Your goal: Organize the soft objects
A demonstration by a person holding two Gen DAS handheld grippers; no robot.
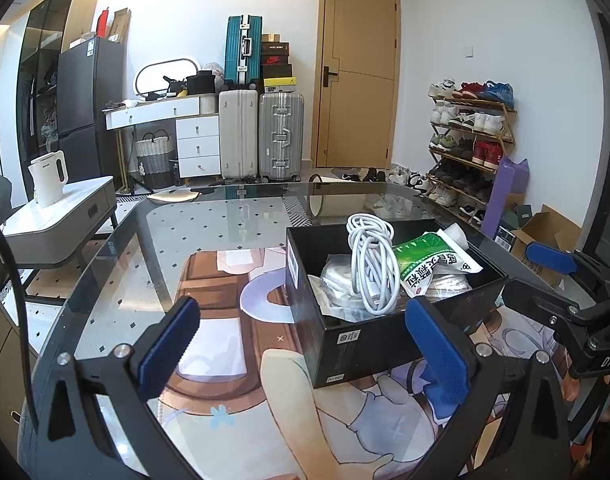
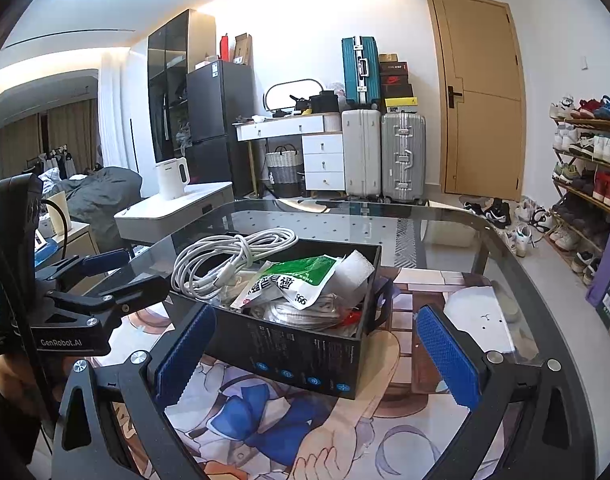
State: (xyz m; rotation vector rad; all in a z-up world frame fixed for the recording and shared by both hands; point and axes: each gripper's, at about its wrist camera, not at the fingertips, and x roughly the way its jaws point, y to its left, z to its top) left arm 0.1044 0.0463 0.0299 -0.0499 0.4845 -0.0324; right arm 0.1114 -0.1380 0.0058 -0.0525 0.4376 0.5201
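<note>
Behind glass table [image 1: 225, 216], suitcases [image 1: 261, 136], shoe rack [image 1: 471, 132], kettle [image 1: 49, 178]

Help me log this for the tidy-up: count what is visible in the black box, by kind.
White cable coil: 1
Green and white packet: 1
White foam piece: 1
Clear plastic bags with pale contents: at least 2; partly hidden
Total in the black box: at least 5

Both grippers spread wide, nothing held.
The left gripper [image 1: 305, 348] and right gripper [image 2: 317, 356] point forward side by side, blue pads [image 1: 167, 346] parted; a hand [image 1: 609, 396] shows behind the right one.
</note>
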